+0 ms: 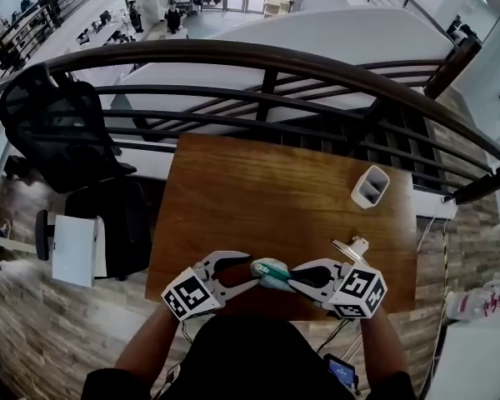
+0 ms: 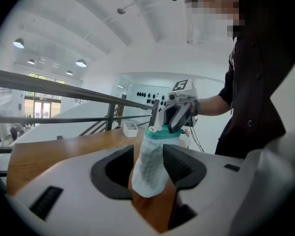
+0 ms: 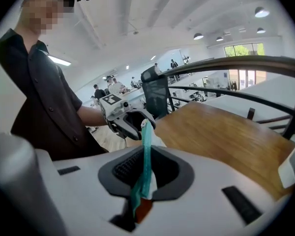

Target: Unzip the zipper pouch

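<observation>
Zipper pouch (image 1: 271, 271): location?
– Off the wooden table (image 1: 275, 182), held in the air above its near edge, stretched between the two grippers right in front of the person.

Condition of pouch, largest part first?
– White mesh body, flat, not gaping. Teal zipper band (image 2: 162, 133) along one edge. No open mouth shows in any view. The slider is too small to pick out, so how far the teeth are parted cannot be told.

Task status, then?
– Judged early. The pouch is lifted and presented, but nothing shows it unzipped. What looks left is a firm hold on the body, a grip on the pull, and the whole run along the band.

Left gripper (image 2: 148, 167), jaws?
– Standing wide. The white body of the pouch lies between the pads, which bracket it loosely and do not appear to press on it.

Right gripper (image 3: 146, 173), jaws?
– Nearly together, pinched on the teal band, seen edge-on as a thin strip running out towards the other gripper. This grip seems to carry the pouch.
</observation>
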A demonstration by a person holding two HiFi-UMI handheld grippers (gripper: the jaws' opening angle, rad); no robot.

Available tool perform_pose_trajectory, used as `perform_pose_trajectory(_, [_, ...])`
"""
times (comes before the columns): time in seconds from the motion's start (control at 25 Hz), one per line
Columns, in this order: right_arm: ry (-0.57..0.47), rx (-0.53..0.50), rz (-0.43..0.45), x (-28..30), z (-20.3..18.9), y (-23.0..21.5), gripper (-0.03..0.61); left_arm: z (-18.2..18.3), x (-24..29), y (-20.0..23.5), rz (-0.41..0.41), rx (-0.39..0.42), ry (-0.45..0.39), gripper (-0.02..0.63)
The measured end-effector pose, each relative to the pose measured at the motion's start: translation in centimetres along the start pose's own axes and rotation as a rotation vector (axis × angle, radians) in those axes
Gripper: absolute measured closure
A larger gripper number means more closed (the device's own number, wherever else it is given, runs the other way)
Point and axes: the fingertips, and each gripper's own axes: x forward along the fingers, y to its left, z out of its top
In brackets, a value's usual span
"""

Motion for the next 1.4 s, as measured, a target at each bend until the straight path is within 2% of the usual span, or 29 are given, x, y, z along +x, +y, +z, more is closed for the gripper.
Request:
perform_pose_trajectory(0.16, [0.002, -0.049, 0.073, -2.3, 0.0, 0.8, 0.545, 1.6, 1.9, -1.6, -0.052, 0.027, -0.005, 0.417])
perform_pose_trajectory(0.4, [-0.022, -0.062, 0.117, -5.4, 0.1, 0.6, 0.545, 3.7, 4.7, -3.9, -0.106, 0.171, 0.013, 0.423])
perform_pose_trajectory(0.56, [-0.046, -0.041, 0.093, -6.6, 0.0, -0.4, 0.545, 5.1, 5.5, -4.9, -0.128, 0.185, 0.004, 0.534])
perform_pose_trajectory(0.76, [-0.068, -0.034, 0.061, -7.6, -0.4, -1.7, 0.543, 5.9, 6.3, -5.8, -0.126, 0.172, 0.008, 0.551])
perform_pose_trajectory(0.96, [-0.077, -0.043, -0.016, -7.0, -0.6, -3.1, 0.53, 5.4, 6.8, -5.1, -0.076, 0.13, 0.013, 0.591])
perform_pose_trajectory(1.12, [-0.134, -0.044, -0.143, -8.1, 0.1, -4.9, 0.485, 5.3, 7.3, -3.4, 0.046, 0.087, 0.02, 0.595])
perform_pose_trajectory(1.2, [-0.191, -0.032, -0.189, -9.0, 1.0, -5.2, 0.487, 5.2, 7.4, -2.5, 0.11, 0.063, 0.027, 0.595])
perform_pose_trajectory(1.28, [-0.242, -0.017, -0.199, -9.2, 2.0, -4.6, 0.523, 5.0, 7.5, -1.8, 0.151, 0.039, 0.031, 0.595])
perform_pose_trajectory(1.4, [-0.263, -0.022, -0.193, -8.1, 3.2, -3.6, 0.54, 4.8, 7.4, -1.1, 0.168, 0.025, 0.034, 0.595])
